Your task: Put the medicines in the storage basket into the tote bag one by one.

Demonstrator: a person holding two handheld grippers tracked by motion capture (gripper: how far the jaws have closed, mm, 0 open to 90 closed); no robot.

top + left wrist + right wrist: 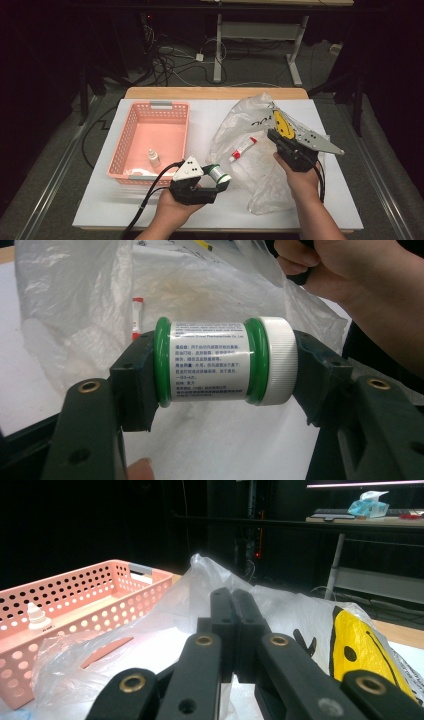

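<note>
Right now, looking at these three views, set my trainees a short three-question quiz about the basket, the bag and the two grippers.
1. True or false: the left gripper holds a jar by its two ends.
2. What lies in the pink basket? A) a tube B) a small dropper bottle C) a spoon
3. Fill in: the red-and-white tube lies on the plastic ____.

Key
1. True.
2. B, the small dropper bottle.
3. Bag; the right gripper, jaws shut, is at it.

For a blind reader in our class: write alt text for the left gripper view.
The left gripper clamps a small green-ringed bottle with a white cap sideways between its black jaws. Behind it, a clear plastic bag lies on the white table.
</note>
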